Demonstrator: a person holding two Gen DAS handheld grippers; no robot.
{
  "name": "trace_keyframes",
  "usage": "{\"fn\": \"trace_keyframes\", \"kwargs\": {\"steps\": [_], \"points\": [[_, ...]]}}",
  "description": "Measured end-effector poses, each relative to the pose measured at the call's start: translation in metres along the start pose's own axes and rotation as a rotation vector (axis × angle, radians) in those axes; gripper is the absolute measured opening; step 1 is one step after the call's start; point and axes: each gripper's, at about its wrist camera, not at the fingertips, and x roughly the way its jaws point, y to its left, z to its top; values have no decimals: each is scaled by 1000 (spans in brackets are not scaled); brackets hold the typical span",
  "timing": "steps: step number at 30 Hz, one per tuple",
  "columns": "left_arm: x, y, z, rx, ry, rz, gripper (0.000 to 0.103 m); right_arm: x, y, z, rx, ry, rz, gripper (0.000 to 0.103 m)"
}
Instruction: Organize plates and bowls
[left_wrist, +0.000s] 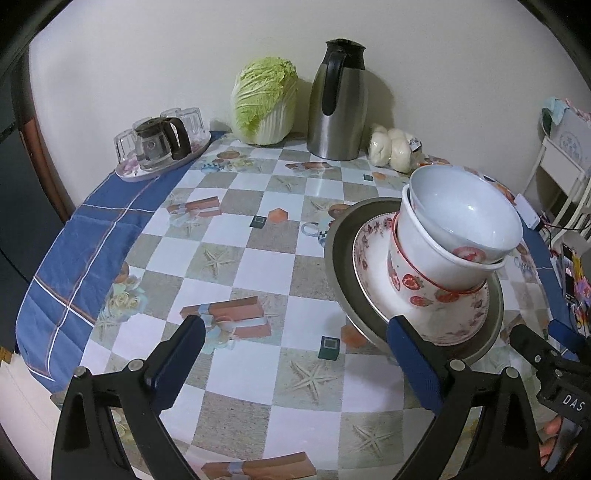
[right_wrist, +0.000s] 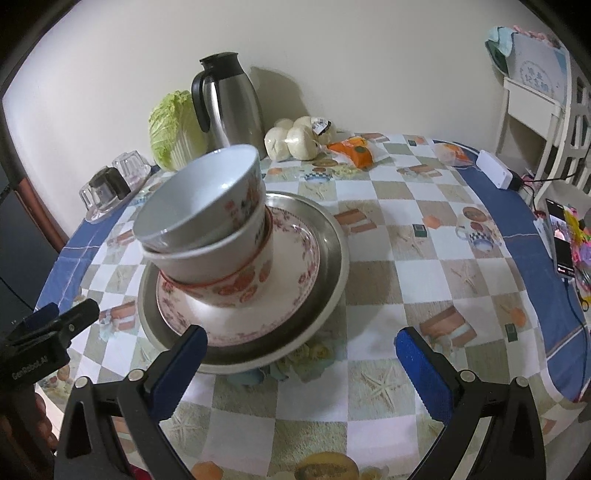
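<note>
A stack stands on the checkered tablecloth: a metal plate (left_wrist: 340, 254) (right_wrist: 332, 258) at the bottom, a floral plate (left_wrist: 373, 273) (right_wrist: 295, 254) on it, then a bowl with red flowers (left_wrist: 413, 284) (right_wrist: 240, 288), a white bowl (left_wrist: 417, 236) (right_wrist: 221, 251), and a tilted white bowl (left_wrist: 465, 210) (right_wrist: 199, 195) on top. My left gripper (left_wrist: 295, 328) is open and empty, left of the stack. My right gripper (right_wrist: 301, 338) is open and empty, its left finger just in front of the plates' near rim.
At the back stand a cabbage (left_wrist: 266, 99), a steel thermos jug (left_wrist: 338, 103), bagged buns (left_wrist: 391, 147) and a tray with glasses and a small pot (left_wrist: 162, 144). Orange packets (right_wrist: 354, 149), a white box (right_wrist: 495, 170) and a phone (right_wrist: 561, 236) lie to the right.
</note>
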Motion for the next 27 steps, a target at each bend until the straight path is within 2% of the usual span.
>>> {"fn": "trace_keyframes", "kwargs": {"steps": [27], "points": [[15, -3, -7, 30, 53, -44, 99, 9, 1, -6, -16, 50, -19, 103]]}}
